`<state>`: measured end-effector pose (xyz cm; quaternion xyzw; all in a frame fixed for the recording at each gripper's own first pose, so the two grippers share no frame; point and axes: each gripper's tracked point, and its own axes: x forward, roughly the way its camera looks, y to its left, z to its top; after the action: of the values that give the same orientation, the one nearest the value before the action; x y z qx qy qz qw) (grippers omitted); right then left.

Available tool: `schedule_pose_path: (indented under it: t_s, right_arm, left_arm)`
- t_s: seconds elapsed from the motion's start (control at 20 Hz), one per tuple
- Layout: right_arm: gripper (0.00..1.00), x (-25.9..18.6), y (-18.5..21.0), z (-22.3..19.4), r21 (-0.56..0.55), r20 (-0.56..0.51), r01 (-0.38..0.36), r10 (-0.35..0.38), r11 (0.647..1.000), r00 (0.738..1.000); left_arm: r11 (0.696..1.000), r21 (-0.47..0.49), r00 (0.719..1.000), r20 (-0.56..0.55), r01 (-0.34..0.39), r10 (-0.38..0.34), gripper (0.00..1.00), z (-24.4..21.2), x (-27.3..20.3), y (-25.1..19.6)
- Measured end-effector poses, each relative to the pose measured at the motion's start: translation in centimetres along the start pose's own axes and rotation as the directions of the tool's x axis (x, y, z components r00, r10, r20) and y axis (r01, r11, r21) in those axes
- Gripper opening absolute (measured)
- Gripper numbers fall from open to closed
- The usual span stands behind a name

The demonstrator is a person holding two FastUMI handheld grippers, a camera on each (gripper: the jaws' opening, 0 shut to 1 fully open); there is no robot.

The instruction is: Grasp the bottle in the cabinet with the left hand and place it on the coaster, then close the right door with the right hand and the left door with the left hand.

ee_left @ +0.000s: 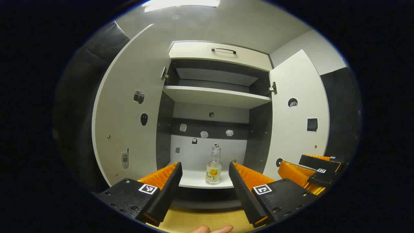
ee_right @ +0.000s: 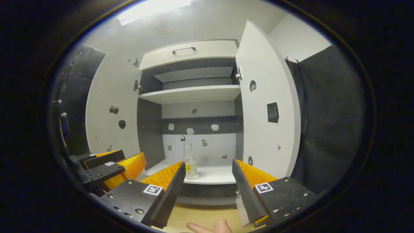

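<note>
Clear glass bottle with yellow label (ee_left: 213,170) stood upright on white lower shelf (ee_left: 197,181) of open white cabinet, near shelf's front edge, long axis vertical. Left gripper (ee_left: 205,176) fingers spread wide, empty; bottle lay straight ahead, farther in, framed between them, untouched. Right gripper (ee_right: 208,176) also spread, empty, aimed right of bottle (ee_right: 190,165). Judgement: left gripper better lined up; straight push forward would bracket bottle. Both doors stood open.

A staged recording booth, not a real home. Dark cloth (ee_right: 326,123) hangs on the right beside a lone white cabinet (ee_left: 213,97). Small picture stickers (ee_left: 139,97) dot its open doors.
</note>
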<state>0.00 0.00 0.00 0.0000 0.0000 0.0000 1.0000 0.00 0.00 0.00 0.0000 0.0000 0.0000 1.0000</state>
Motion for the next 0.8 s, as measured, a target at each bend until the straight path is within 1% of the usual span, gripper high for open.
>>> schedule_pose_path:
  t_s: [0.6,0.65,0.7,0.8]
  right_arm:
    - [0.88,0.5,-0.5,0.5,-0.031,0.023,0.007,-0.006,0.999,1.0]
    - [0.84,0.5,-0.5,0.5,-0.035,0.025,0.008,-0.007,0.999,1.0]
    - [0.88,0.6,-0.6,0.5,-0.039,0.028,0.009,-0.008,0.999,1.0]
    - [0.88,0.6,-0.5,0.5,-0.04,0.028,0.01,-0.009,0.999,1.0]
  left_arm:
    - [1.0,-0.002,1.0,0.008,0.021,-0.021,0.93,0.2,0.6,-1.0]
    - [1.0,0.0,1.0,0.008,0.023,-0.023,0.93,0.2,0.6,-1.1]
    - [1.0,0.003,1.0,0.009,0.024,-0.024,0.93,0.2,0.6,-1.1]
    - [1.0,0.006,1.0,0.006,0.023,-0.023,0.93,0.1,0.8,-1.1]
